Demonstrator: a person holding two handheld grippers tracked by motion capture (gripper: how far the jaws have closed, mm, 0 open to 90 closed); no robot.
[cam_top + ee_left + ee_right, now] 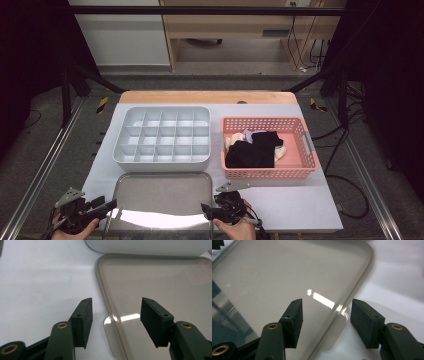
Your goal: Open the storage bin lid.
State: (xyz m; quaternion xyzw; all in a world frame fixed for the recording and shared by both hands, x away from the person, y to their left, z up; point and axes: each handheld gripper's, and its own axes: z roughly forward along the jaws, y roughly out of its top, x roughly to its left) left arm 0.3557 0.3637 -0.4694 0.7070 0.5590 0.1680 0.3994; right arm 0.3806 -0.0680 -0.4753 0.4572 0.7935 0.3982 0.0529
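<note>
Clear lid lies flat; left gripper and right gripper straddle its side edges, jaws spread. Next, I judge: close on both edges, then lift.

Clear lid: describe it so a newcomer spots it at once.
On the white table, look at the near edge, just in front of the grey divided organizer. The clear lid lies flat there between both open grippers; unlike the pink basket, it is transparent and glossy.
</note>
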